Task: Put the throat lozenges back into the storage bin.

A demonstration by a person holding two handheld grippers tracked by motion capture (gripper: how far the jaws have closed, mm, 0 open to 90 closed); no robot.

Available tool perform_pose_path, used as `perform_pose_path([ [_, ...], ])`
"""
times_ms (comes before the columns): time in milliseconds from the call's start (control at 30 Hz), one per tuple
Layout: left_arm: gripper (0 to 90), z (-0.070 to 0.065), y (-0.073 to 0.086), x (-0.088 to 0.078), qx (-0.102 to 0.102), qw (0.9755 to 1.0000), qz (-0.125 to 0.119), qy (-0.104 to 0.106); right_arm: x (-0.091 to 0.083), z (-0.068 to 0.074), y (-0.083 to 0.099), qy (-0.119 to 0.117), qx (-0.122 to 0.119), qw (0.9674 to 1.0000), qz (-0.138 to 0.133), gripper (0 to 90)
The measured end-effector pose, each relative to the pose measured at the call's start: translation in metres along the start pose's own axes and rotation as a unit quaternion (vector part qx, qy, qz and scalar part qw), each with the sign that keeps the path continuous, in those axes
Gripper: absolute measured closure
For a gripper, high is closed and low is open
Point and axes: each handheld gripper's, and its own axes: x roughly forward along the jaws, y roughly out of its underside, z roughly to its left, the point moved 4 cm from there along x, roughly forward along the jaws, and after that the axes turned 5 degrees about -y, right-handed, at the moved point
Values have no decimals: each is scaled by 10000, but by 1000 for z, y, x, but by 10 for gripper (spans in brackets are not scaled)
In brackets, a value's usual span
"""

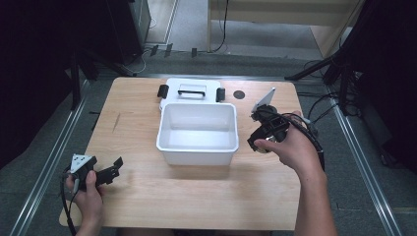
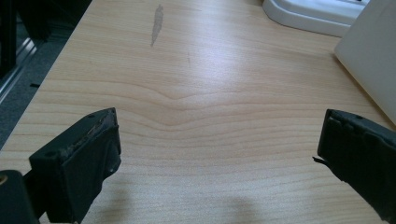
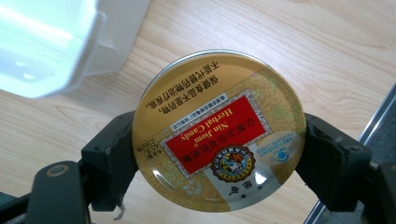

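Two grippers, one loaded

My right gripper (image 3: 219, 154) has its fingers clamped on a round herbal candy tin (image 3: 218, 130), held just beside the open white bin (image 1: 197, 132). Left gripper (image 1: 101, 172) rests spread and empty on the worktop (image 1: 196, 196). Likely next: carry tin over the rim, release.
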Motion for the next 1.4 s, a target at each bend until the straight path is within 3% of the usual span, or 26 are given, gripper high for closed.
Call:
perform_pose_path([
  [533, 0, 0, 0, 0, -30, 10000, -2, 25, -15, 26, -28, 40, -309, 9995, -52, 203],
  [1067, 0, 1, 0, 0, -29, 10000, 25, 30, -11, 57, -50, -32, -599, 9982, -58, 204],
  [1400, 0, 1, 0, 0, -31, 10000, 30, 32, -2, 68, -58, -38, -780, 9969, -27, 203],
])
